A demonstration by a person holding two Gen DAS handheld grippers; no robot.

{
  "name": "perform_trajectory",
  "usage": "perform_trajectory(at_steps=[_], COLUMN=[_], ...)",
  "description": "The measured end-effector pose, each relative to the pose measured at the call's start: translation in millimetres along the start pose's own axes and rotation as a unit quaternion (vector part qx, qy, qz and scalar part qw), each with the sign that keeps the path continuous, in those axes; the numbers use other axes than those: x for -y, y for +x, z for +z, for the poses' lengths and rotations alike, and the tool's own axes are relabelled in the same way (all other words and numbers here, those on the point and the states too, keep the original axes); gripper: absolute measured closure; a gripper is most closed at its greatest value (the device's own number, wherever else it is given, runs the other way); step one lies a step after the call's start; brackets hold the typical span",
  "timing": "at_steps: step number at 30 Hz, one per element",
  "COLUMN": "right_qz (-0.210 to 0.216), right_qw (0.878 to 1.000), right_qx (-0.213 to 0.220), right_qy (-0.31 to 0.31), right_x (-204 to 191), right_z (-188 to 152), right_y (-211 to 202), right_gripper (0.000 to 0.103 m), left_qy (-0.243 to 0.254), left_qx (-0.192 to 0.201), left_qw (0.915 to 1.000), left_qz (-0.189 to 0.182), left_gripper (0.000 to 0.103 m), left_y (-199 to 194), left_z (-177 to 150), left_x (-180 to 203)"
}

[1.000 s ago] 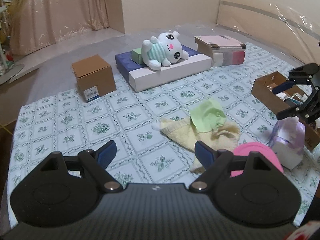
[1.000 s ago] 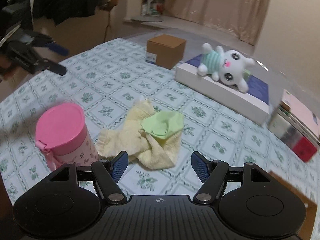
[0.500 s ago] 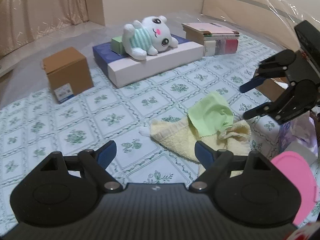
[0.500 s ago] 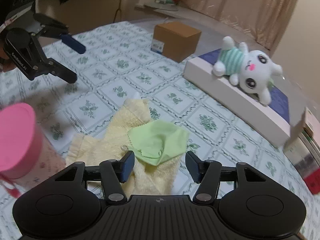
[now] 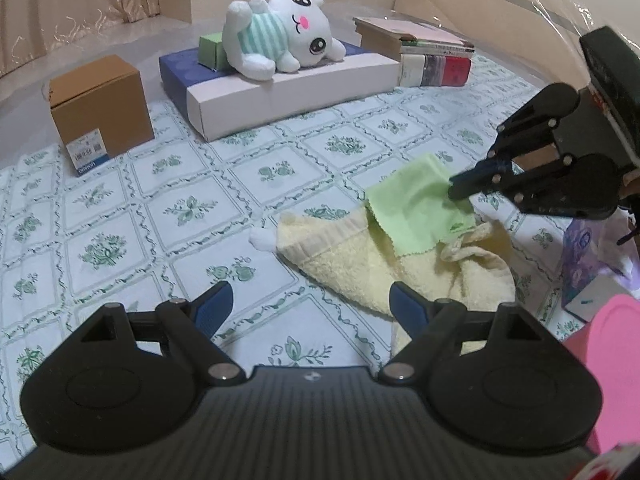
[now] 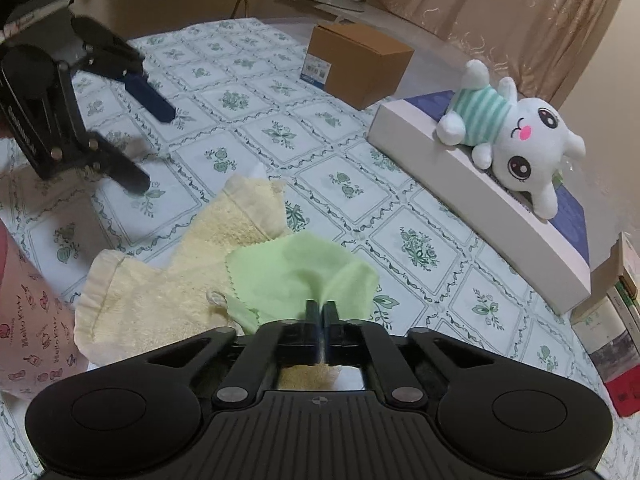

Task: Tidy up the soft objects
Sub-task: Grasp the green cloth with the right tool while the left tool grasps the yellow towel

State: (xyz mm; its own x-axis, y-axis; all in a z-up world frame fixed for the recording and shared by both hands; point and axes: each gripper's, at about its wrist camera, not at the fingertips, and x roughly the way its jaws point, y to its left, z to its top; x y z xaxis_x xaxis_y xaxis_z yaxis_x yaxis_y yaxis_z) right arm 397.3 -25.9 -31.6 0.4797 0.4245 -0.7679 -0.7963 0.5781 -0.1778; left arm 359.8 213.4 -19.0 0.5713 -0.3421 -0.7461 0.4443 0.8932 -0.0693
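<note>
At the bottom centre of the right wrist view, my right gripper (image 6: 321, 309) has its fingers pressed together, pinching a fold of the green cloth (image 6: 296, 276). That cloth puckers toward the pinch and lies partly on the yellow towel (image 6: 168, 280), which spreads to the lower left over the floral tablecloth (image 6: 344, 184). In the left wrist view the same right gripper (image 5: 460, 190) comes in from the right edge with its tips on the green cloth (image 5: 412, 208).

My left gripper (image 5: 310, 306) sits at the bottom of its own view with the blue-padded fingers (image 5: 212, 306) spread wide and nothing between them. It hovers just above the tablecloth (image 5: 120, 216), with the near edge of the yellow towel (image 5: 360, 264) beside its right finger. In the right wrist view the left gripper (image 6: 154, 148) appears at the upper left, slightly blurred, wide open.

Farther back, a white plush toy (image 5: 280, 32) in a striped green shirt lies on its side on a long blue and white box (image 5: 288, 80). A brown cardboard box (image 5: 100, 108) stands at the left, and a stack of books (image 5: 420, 52) lies at the upper right. A pink cup (image 5: 612, 364) fills the lower right corner, with a purple patterned box (image 5: 584, 264) just above it.
</note>
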Motion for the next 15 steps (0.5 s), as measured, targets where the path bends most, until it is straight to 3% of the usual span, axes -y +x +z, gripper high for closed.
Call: perform_trajectory(at_steps=[9,15], right_qz=[-0.055,-0.089], right_qw=[0.997,0.994], right_qx=[0.028,0.016], right_qy=[0.038,0.061], right_x=[24,40], right_z=[5,-15], right_y=[-45,-68], right_gripper=[0.103,0.103], left_qy=[0.012,0.025], left_qx=[-0.009,-0.035], left_qw=[0.9999,0.9984], left_qz=[-0.007,-0.035], left_gripper=[0.019,0.019], left_y=[6,28], left_z=[20,37], left_x=[7,20])
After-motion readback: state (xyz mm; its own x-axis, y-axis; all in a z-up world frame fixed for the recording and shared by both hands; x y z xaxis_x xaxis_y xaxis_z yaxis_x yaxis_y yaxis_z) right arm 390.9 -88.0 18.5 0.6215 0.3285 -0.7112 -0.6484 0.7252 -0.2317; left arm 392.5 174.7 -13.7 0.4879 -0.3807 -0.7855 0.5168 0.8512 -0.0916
